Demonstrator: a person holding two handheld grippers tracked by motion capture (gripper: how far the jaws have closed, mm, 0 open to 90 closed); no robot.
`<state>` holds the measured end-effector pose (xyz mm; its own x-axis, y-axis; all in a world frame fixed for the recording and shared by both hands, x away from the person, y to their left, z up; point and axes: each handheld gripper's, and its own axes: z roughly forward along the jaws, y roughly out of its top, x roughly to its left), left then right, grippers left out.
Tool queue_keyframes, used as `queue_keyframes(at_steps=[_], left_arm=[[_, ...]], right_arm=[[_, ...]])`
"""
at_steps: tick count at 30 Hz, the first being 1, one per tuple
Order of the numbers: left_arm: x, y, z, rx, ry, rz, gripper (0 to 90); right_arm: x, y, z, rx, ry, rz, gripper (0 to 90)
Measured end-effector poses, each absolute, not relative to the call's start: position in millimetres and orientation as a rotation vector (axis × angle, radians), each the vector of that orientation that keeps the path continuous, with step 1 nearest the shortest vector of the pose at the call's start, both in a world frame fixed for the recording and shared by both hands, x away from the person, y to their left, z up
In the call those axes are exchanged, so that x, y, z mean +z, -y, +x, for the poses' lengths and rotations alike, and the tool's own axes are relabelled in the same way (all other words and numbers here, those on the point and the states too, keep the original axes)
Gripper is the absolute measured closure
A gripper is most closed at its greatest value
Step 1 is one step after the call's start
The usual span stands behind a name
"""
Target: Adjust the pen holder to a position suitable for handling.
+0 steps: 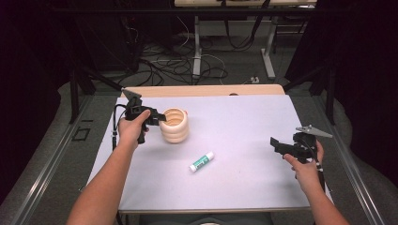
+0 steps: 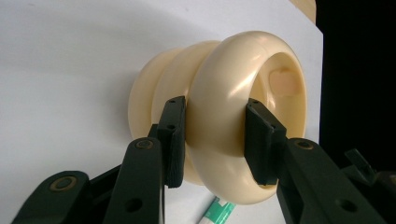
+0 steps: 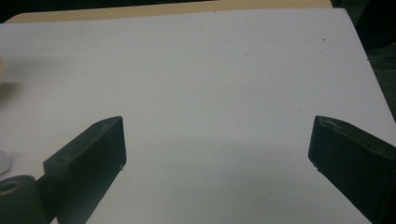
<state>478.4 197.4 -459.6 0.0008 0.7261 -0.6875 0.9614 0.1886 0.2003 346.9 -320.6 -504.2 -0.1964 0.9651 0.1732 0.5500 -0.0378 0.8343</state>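
Your left gripper [image 2: 212, 140] pinches the rim of the cream ribbed ceramic cup [image 1: 174, 124], left of centre; its glossy, rounded wall could slip. Your right gripper [image 3: 217, 158] is spread, idle.

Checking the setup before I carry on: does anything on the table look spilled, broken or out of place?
Nothing stands out. The cream ribbed cup stands upright, its rim pinched by the left gripper; the glue stick lies loose on the white mat.
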Motion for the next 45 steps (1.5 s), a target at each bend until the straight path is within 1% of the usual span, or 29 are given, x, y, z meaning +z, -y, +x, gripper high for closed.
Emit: queue_keyframes(at_steps=[6,9,14,18,26,27,32,35,42,45], left_arm=[[-461.1,-178.0,478.3,-0.460,-1.739,1.628,63.6],[-463.6,-164.1,478.5,-0.471,-1.745,1.640,63.5],[-467.1,-153.9,479.2,-0.485,-1.747,1.665,63.6],[-469.1,-151.2,479.2,-0.498,-1.748,1.685,63.5],[-476.1,-149.2,477.8,-0.475,-1.765,1.736,63.6],[-478.8,-151.6,478.1,-0.487,-1.778,1.698,63.6],[-484.4,-157.7,478.2,-0.501,-1.789,1.666,63.5],[-483.8,-157.6,478.2,-0.501,-1.786,1.673,63.4],[-480.8,-157.8,476.9,-0.484,-1.769,1.676,57.1],[-478.3,-157.9,474.2,-0.438,-1.756,1.687,54.7]], right_arm=[[-504.3,321.4,347.1,1.150,-1.774,1.585,4.0],[-504.1,320.9,346.7,1.154,-1.771,1.595,4.0],[-504.2,321.6,346.6,1.156,-1.768,1.599,4.0],[-504.3,322.8,346.7,1.156,-1.774,1.585,4.0],[-505.0,322.5,347.0,1.154,-1.766,1.588,4.0],[-504.9,322.7,347.0,1.154,-1.768,1.589,4.0],[-505.1,322.6,347.1,1.153,-1.767,1.589,4.0],[-506.0,322.0,347.8,1.155,-1.754,1.588,4.0],[-505.2,322.5,347.0,1.151,-1.780,1.583,4.0],[-505.6,321.8,347.3,1.155,-1.761,1.589,4.0]])
